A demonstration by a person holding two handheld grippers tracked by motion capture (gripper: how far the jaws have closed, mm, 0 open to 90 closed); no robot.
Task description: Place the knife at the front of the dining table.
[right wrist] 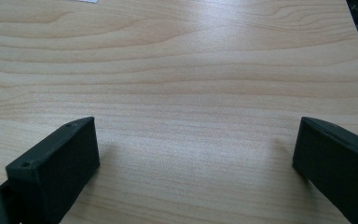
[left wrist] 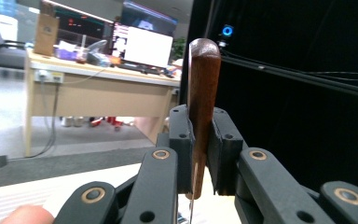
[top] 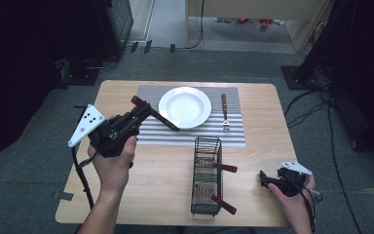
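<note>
My left gripper (top: 142,114) is raised over the left end of the striped placemat (top: 233,131), shut on a knife (top: 154,115) with a brown wooden handle. The blade slants toward the near rim of the white plate (top: 185,107). In the left gripper view the handle (left wrist: 204,88) stands upright, clamped between the two pads of the left gripper (left wrist: 200,154). A wooden-handled fork (top: 225,113) lies on the mat right of the plate. My right gripper (top: 264,178) rests low at the table's front right, open, with bare wood between the jaws of the right gripper (right wrist: 196,154).
A black wire basket (top: 206,195) stands at the front middle of the wooden table (top: 258,161), with wooden-handled utensils (top: 224,167) poking out to its right. Grey carpet, cables and dark equipment surround the table.
</note>
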